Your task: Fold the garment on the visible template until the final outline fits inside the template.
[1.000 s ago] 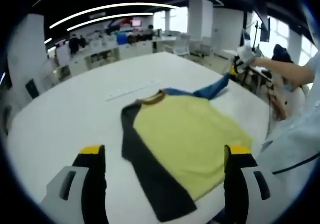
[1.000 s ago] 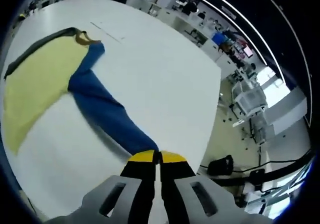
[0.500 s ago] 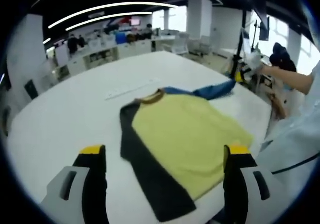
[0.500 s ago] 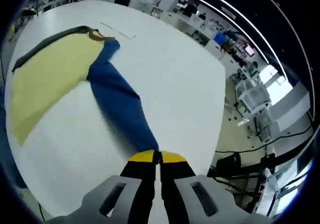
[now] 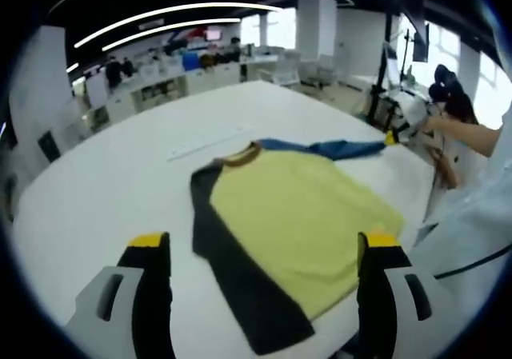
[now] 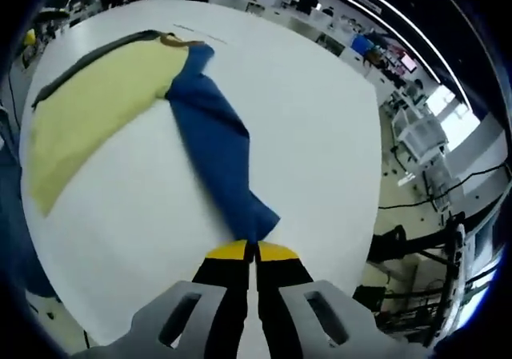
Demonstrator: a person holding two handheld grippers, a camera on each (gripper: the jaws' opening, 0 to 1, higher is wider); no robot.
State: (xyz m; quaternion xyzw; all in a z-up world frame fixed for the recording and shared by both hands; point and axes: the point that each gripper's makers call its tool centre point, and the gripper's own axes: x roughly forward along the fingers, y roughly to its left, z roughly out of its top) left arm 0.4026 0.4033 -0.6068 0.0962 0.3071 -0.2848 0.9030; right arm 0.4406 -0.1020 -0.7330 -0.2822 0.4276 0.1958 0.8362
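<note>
Garment (image 5: 288,223) lies flat on the counter (image 5: 104,183); right hand-held gripper (image 6: 254,255) pinches the blue sleeve (image 6: 220,159), ready to fold inward; left hand-held gripper (image 5: 264,295) hovers spread.

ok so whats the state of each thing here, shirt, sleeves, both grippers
shirt: spread flat on the white table, yellow body facing up, not yet folded
blue sleeve: stretched out away from the body, its end pinched in the right gripper
dark sleeve: lying flat along the body's side
right gripper: shut on the blue sleeve's end
left gripper: open, jaws wide apart, holding nothing, above the table
</note>
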